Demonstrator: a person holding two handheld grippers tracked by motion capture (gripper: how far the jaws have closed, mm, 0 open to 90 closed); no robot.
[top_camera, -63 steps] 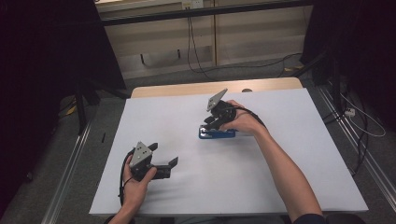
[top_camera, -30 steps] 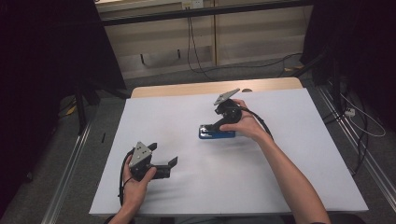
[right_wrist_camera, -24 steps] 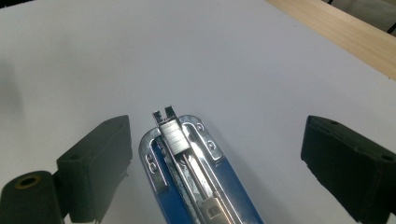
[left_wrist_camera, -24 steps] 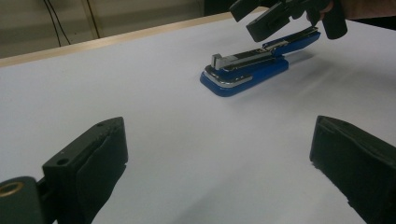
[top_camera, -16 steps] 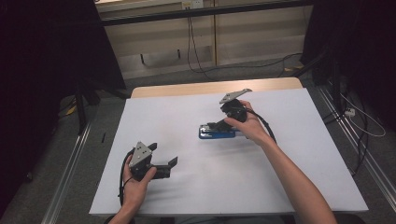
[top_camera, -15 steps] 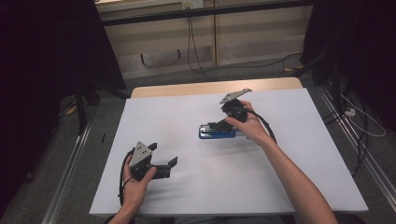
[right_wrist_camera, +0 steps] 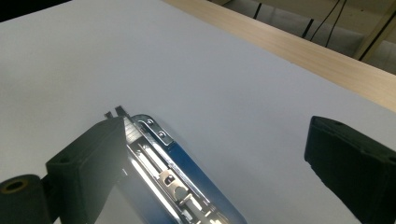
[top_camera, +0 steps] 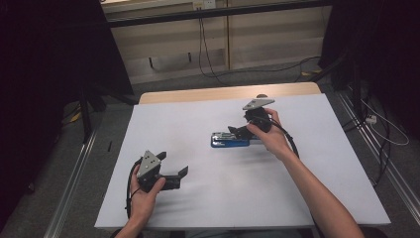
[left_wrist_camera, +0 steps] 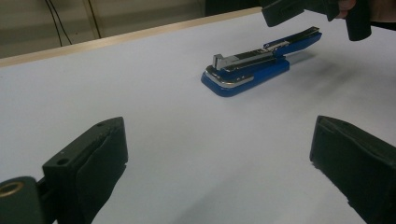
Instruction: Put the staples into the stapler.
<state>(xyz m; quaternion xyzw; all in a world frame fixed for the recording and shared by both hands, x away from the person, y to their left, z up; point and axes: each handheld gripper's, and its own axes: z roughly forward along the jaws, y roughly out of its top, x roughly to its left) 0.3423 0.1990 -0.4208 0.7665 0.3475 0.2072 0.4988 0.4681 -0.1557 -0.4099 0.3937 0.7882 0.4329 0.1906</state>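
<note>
A blue stapler [top_camera: 229,140] with a metal upper part lies flat near the middle of the white table [top_camera: 297,188]. My right gripper [top_camera: 236,130] hovers open over the stapler's right half, its jaws pointing left along it. In the right gripper view the stapler [right_wrist_camera: 173,177] lies beside the left jaw, and the right gripper [right_wrist_camera: 219,135] holds nothing. My left gripper [top_camera: 173,163] rests open at the front left, aimed at the stapler [left_wrist_camera: 247,70] from a distance. The left gripper [left_wrist_camera: 219,140] has only bare table between its jaws. The right gripper [left_wrist_camera: 317,9] shows at the top right there.
A bare wooden strip [top_camera: 223,94] runs along the table's far edge. Beyond it are the floor and cables [top_camera: 203,39]. Metal rails [top_camera: 74,173] flank the table on both sides. White surface lies open all around the stapler.
My right gripper has moved to the right along the stapler, from above its middle to above its right end. The stapler and the left gripper have stayed put.
</note>
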